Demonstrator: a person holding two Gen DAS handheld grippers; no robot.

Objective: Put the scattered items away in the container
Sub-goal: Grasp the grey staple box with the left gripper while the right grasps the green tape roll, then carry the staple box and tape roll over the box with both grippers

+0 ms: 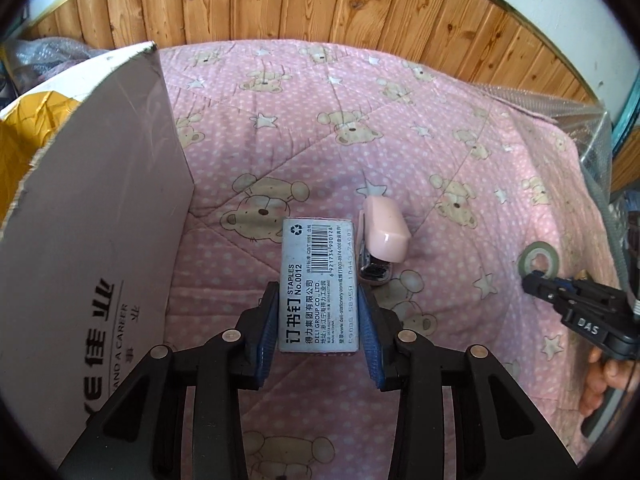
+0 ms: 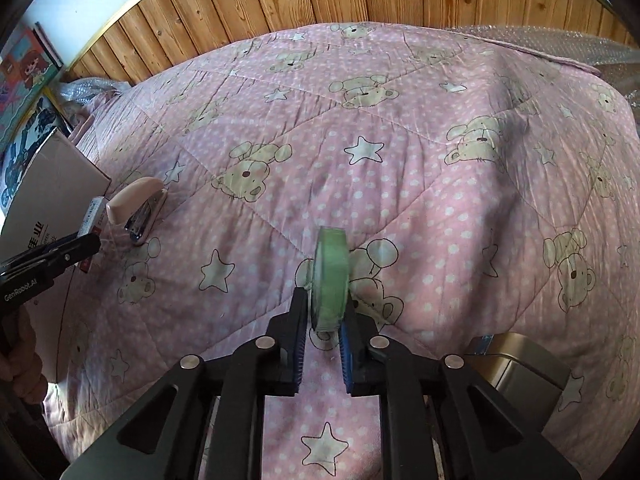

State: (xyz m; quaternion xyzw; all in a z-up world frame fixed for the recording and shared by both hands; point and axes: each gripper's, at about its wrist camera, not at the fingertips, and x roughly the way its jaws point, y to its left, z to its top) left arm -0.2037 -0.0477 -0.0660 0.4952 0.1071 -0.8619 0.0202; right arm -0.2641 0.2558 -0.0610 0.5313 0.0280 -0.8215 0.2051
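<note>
The left gripper (image 1: 319,312) has its jaws clamped on the near end of a staples box (image 1: 318,284), which juts forward beyond the pads over the pink bear quilt (image 1: 400,140). Just right of those jaws lies a pink stapler (image 1: 382,242); the cardboard box (image 1: 100,216) stands close on their left. The right gripper (image 2: 325,320) pinches a green tape roll (image 2: 330,278) edge-on, seemingly lifted off the quilt, with a gold tin (image 2: 516,364) beside its right jaw

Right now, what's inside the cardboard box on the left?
Over the cardboard box's near wall, only some crumpled yellow wrapping shows inside. The wall hides the bottom, so I cannot tell what else is in it.
</note>
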